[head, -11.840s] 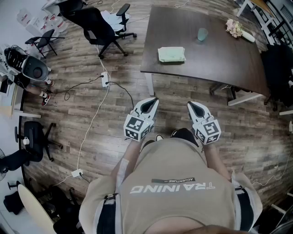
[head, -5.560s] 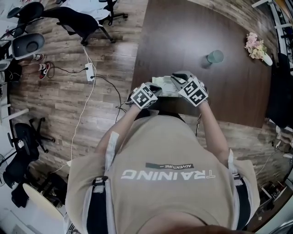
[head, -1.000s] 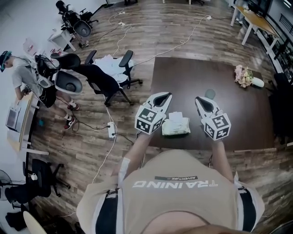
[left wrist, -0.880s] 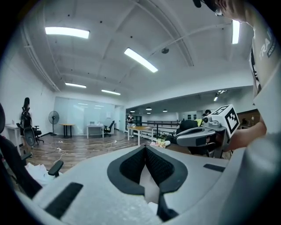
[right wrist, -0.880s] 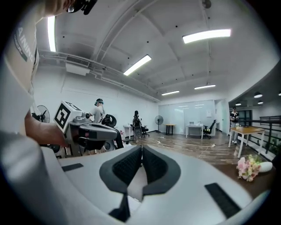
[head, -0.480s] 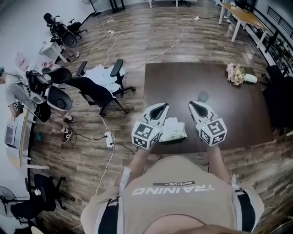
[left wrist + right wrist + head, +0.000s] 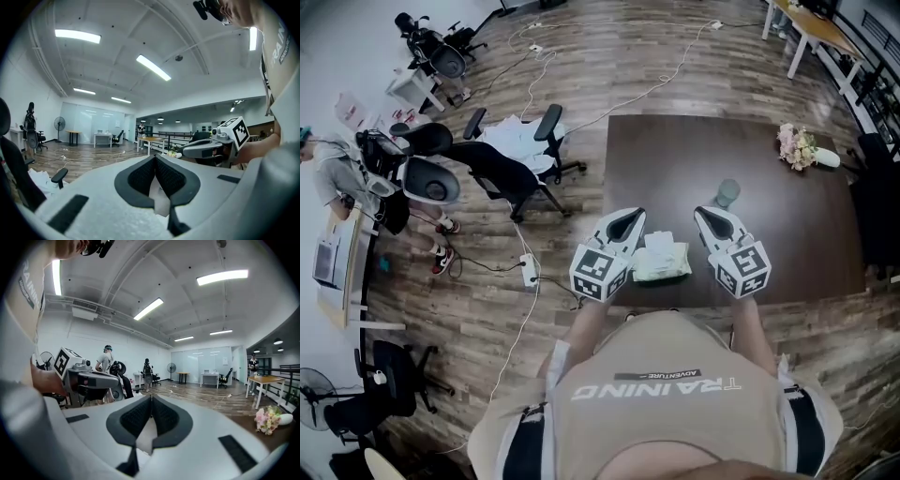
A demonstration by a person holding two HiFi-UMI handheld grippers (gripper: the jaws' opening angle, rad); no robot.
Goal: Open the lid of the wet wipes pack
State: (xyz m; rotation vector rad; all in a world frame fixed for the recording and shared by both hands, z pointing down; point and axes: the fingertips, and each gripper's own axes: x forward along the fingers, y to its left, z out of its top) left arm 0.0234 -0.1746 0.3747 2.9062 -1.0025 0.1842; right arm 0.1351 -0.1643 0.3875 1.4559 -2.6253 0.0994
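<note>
The pale green wet wipes pack (image 7: pixel 661 262) lies near the front edge of the dark brown table (image 7: pixel 778 225), with a paler patch at its far end. My left gripper (image 7: pixel 636 215) hovers to its left and my right gripper (image 7: pixel 700 213) to its right, both well above it and roughly level. In the left gripper view the left gripper (image 7: pixel 155 157) is shut on nothing, and the right gripper (image 7: pixel 211 146) shows beside it. The right gripper (image 7: pixel 151 397) is likewise shut and empty in its own view. Neither gripper view shows the pack.
A grey-green cup (image 7: pixel 727 193) stands behind the pack and a bunch of flowers (image 7: pixel 800 147) lies at the table's far right. Office chairs (image 7: pixel 502 169), a power strip (image 7: pixel 527 269) and cables are on the wooden floor to the left. A person (image 7: pixel 337 173) is at the far left.
Several seconds ago both grippers were down at the pack; now they are raised and apart on either side of it. Over the last second only the head view shifted slightly.
</note>
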